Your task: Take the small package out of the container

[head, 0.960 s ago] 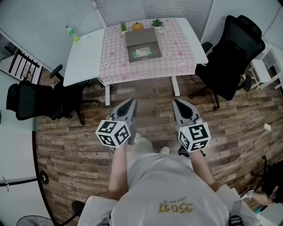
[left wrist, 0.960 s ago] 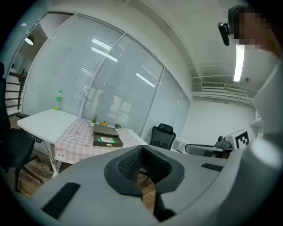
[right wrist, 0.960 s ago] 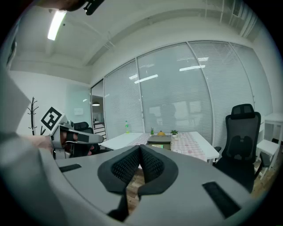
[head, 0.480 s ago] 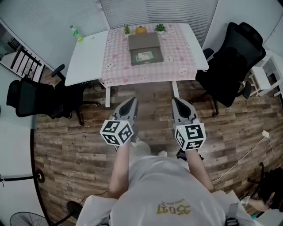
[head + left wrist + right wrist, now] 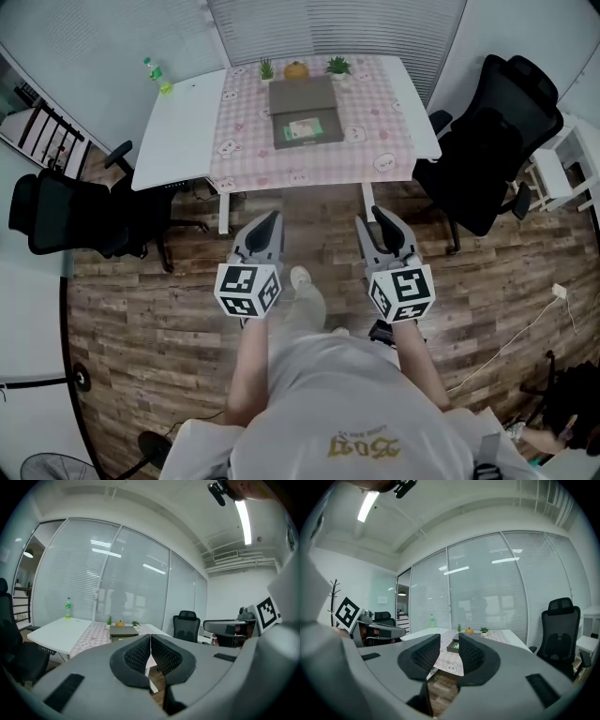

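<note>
**Head view with both gripper views, read left to right.** Far to the left of the left fingers stands a black office chair on castors (image 5: 66, 211). Beyond it lies the white worktop (image 5: 178, 131), where a clear bottle with a green cap (image 5: 150, 67) stands upright near the far edge.

The left gripper (image 5: 273, 217) is held over the wood-plank floor (image 5: 150, 309) and points toward the worktop. Its fingers (image 5: 136, 656) are pressed together along their length and hold nothing.

Well ahead of both pairs of fingers, roughly on the line between them, a pink checked tablecloth (image 5: 375, 112) covers the right part of the worktop. On it lies the grey-brown flat container (image 5: 302, 94), which is open. The small green-and-white package (image 5: 304, 129) lies inside the container's near half, well apart from either gripper. Behind the container, along the far edge, stand a small potted plant (image 5: 266, 69), an orange rounded object (image 5: 297, 68) and a second potted plant (image 5: 337, 65).

The right gripper (image 5: 371, 217) is held beside the left one, also over the floor. Its fingers (image 5: 473, 656) have just been opening and stand a narrow gap apart with nothing between them. Through that gap the tablecloth and container show in the distance.

To the right of the right fingers, a second black office chair (image 5: 487, 141) stands by the worktop's right end.
</note>
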Demonstrator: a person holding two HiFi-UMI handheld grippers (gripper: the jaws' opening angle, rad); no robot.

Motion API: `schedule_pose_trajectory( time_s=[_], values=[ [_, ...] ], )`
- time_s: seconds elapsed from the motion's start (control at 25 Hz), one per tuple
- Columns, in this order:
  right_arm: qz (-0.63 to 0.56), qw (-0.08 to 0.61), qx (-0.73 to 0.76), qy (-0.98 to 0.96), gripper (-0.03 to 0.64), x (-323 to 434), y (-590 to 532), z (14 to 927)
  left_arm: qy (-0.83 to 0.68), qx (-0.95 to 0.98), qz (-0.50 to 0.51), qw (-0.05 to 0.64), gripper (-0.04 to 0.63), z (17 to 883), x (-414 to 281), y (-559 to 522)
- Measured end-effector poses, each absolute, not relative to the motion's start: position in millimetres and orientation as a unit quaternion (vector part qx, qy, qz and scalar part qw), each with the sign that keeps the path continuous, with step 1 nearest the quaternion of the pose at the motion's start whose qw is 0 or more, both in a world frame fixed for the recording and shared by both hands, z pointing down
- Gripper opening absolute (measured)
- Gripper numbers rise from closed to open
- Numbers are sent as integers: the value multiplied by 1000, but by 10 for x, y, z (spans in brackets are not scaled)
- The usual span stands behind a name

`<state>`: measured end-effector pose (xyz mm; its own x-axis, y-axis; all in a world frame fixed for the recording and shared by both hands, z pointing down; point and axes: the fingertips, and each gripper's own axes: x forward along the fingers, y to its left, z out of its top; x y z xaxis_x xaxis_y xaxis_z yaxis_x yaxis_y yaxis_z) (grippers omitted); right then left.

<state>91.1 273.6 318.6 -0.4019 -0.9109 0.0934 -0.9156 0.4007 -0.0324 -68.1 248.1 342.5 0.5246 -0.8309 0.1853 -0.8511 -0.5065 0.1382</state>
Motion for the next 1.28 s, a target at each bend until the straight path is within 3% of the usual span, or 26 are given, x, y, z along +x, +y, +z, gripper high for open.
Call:
schedule_pose_trajectory(
  time_s=[0.4, 0.6, 0.92, 1.28],
  values=[
    [34, 83, 528, -845, 144, 783, 1260, 3495, -487, 863, 32, 129, 18, 3691, -785, 893],
    [41, 119, 519, -845, 147, 704, 426, 3615, -466, 871, 52, 148, 78, 3857, -811, 25],
    [58, 155, 501, -849, 206, 486, -572, 3896, -387, 900, 62, 189, 298, 4145, -808, -920],
    [45, 209, 476, -853, 215, 454, -1020, 3992, -342, 914, 79, 205, 320, 4336, -752, -1255]
  ],
)
